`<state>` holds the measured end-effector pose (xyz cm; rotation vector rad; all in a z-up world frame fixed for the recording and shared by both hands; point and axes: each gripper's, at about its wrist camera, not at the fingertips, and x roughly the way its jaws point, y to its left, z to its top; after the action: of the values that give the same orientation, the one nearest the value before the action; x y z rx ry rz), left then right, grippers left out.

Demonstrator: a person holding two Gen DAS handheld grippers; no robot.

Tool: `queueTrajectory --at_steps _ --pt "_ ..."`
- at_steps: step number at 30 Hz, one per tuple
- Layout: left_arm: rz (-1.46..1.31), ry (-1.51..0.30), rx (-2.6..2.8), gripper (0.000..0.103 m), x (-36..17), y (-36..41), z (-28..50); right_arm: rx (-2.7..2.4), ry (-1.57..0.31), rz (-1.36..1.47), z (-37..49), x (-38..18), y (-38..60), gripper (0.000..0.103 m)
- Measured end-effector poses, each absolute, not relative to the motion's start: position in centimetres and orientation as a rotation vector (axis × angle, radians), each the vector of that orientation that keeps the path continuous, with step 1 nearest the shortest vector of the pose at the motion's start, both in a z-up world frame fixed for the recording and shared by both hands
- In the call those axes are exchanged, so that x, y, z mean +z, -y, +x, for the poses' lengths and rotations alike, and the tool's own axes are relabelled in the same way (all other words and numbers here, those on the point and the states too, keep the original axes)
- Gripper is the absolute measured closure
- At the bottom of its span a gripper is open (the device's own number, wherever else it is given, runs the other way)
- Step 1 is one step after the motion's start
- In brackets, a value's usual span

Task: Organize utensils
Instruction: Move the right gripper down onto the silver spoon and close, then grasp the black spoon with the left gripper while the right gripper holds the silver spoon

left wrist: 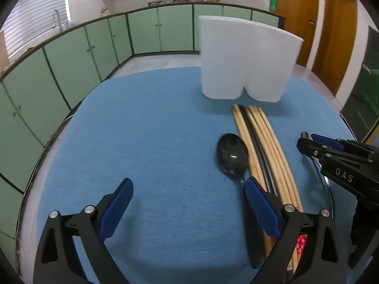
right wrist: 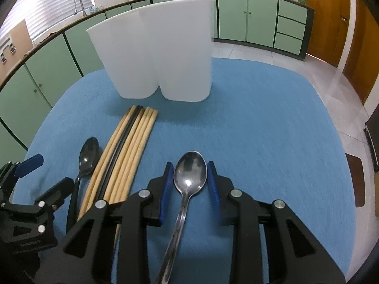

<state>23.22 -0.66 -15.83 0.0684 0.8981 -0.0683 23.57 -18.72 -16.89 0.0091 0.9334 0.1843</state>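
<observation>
A steel spoon (right wrist: pixel 189 177) with a shiny, scuffed bowl lies on the blue table (right wrist: pixel 272 130), toward its near edge, handle running back under the right gripper (right wrist: pixel 190 179). That gripper tilts steeply down, its blue pads flanking the bowl closely; whether they press it I cannot tell. A black spoon (left wrist: pixel 232 155) touches a bundle of chopsticks (left wrist: pixel 260 146) before the white two-compartment holder (left wrist: pixel 244 59) near the far edge. The left gripper (left wrist: pixel 187 203) hovers, jaws spread wide over bare cloth.

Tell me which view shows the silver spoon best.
The right wrist view: the silver spoon lies whole on the blue cloth, bowl between the right tool's pads. In the left wrist view it is almost wholly hidden behind the right tool.
</observation>
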Motion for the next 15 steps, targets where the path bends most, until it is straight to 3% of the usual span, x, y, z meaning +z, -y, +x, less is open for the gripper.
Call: queueTrajectory --at_steps 15 --pt "0.144 -0.940 -0.026 0.007 -17.0 -0.3 25.1 0.155 -0.925 -0.031 23.0 -17.1 17.8 0.075"
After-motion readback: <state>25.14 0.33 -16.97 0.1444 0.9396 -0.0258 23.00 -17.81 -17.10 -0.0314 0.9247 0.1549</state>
